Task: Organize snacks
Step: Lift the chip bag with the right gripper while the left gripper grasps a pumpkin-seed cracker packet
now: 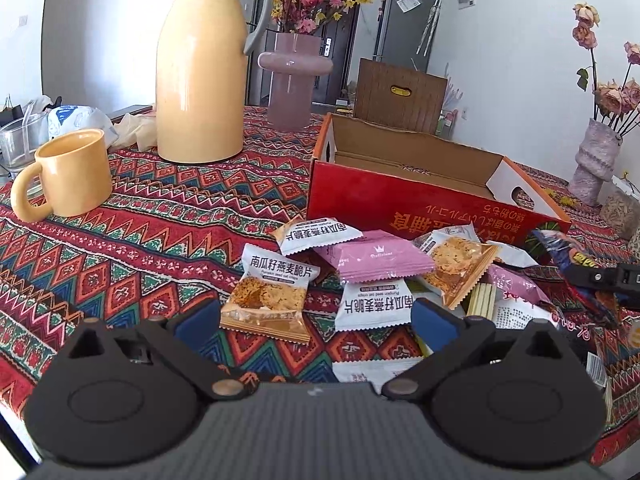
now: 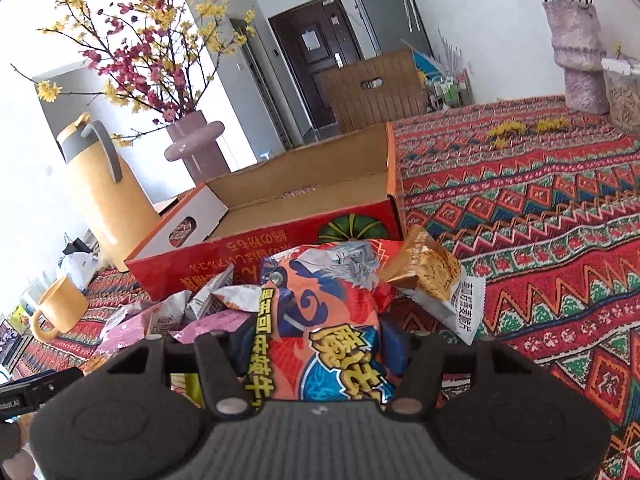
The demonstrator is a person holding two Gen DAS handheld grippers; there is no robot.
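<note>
My right gripper [image 2: 316,360] is clamping the orange snack bag [image 2: 320,320] | red box [image 2: 280,240] lying directly above, upper centre | my left gripper [image 1: 316,320] is hanging apart, empty.

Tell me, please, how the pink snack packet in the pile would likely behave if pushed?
The pink packet looks like thin, glossy film, so it would probably slide easily. It lies flat atop other packets, so a push may shift those too. It seems light and would likely crumple rather than resist.

Black claw [image 1: 316,326] (blue pads [image 1: 198,322])
</note>
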